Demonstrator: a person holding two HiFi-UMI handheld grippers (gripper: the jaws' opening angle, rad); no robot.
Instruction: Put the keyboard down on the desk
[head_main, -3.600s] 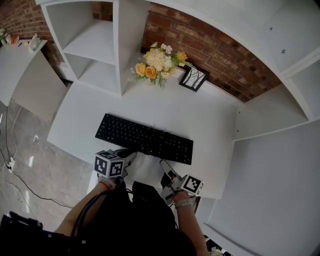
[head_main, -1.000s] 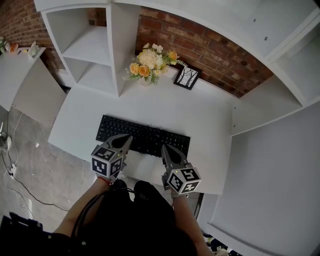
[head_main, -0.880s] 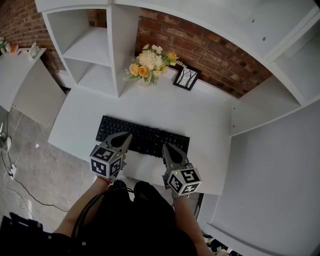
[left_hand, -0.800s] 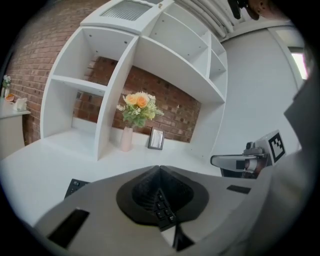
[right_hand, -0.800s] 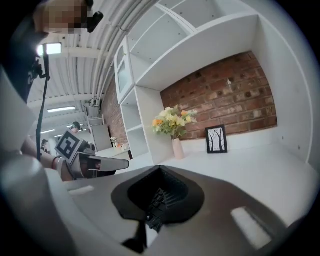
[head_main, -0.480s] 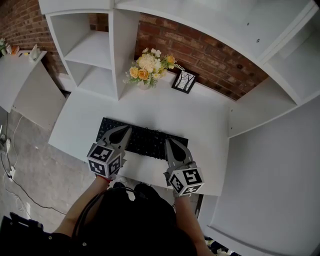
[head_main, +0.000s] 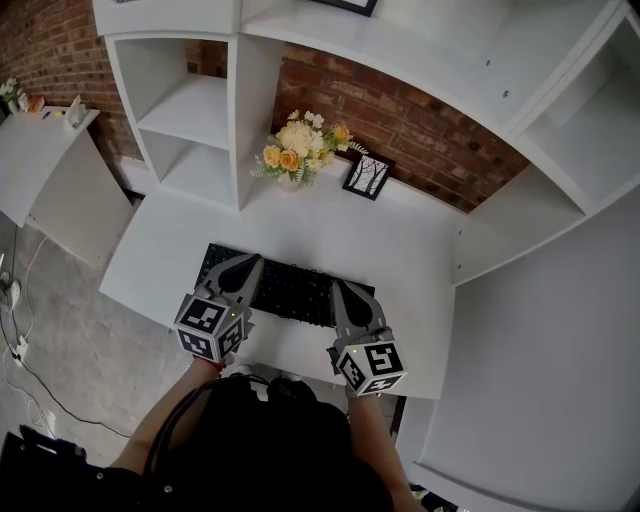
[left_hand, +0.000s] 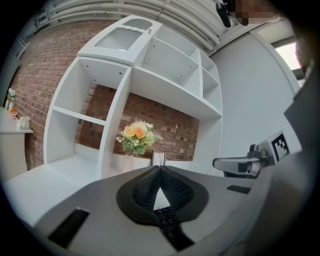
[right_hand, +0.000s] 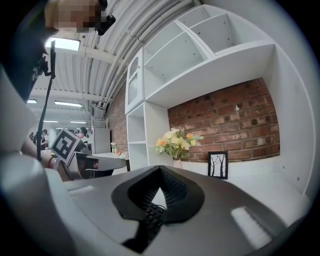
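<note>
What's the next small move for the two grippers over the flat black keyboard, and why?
Probably draw both back toward the person. The flat black keyboard seems to lie on the white desk already; left gripper and right gripper are shut above it, apparently empty.

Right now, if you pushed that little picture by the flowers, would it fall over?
Probably. The picture stands on its thin bottom edge by the brick wall, so a push could tip it. It looks small and flat, so it is likely light and easy to slide. Whether it has glass, I cannot tell.
</note>
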